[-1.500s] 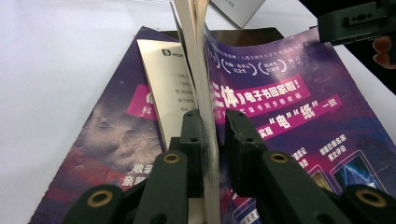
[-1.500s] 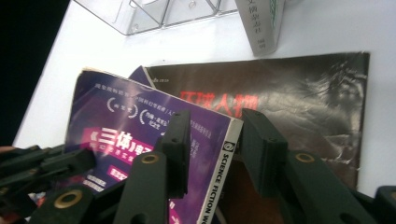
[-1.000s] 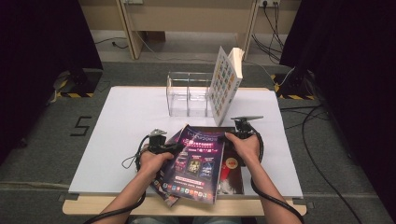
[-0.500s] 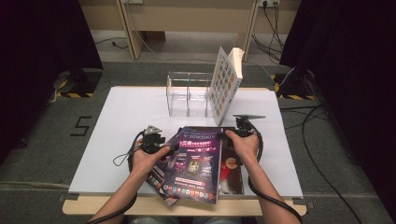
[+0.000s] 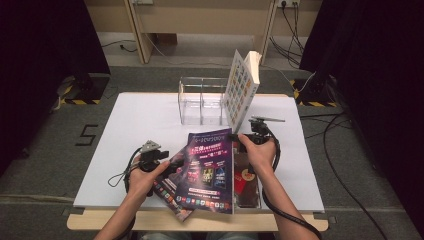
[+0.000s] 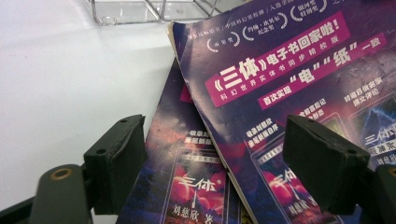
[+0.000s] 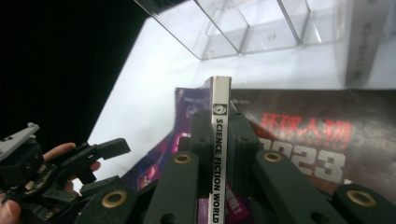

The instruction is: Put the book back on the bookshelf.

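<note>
Glossy purple magazine pinched at its thin white spine by right gripper; left gripper just spread.

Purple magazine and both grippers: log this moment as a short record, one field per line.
held item: purple magazine, gripped at its spine, lifted on edge
right gripper: shut on the spine, jaws just been closing
left gripper: open, jaws just been opening, pads off the covers
underneath: second purple magazine and a dark red magazine, flat on the white table
behind: clear rack with one book leaning in it
</note>
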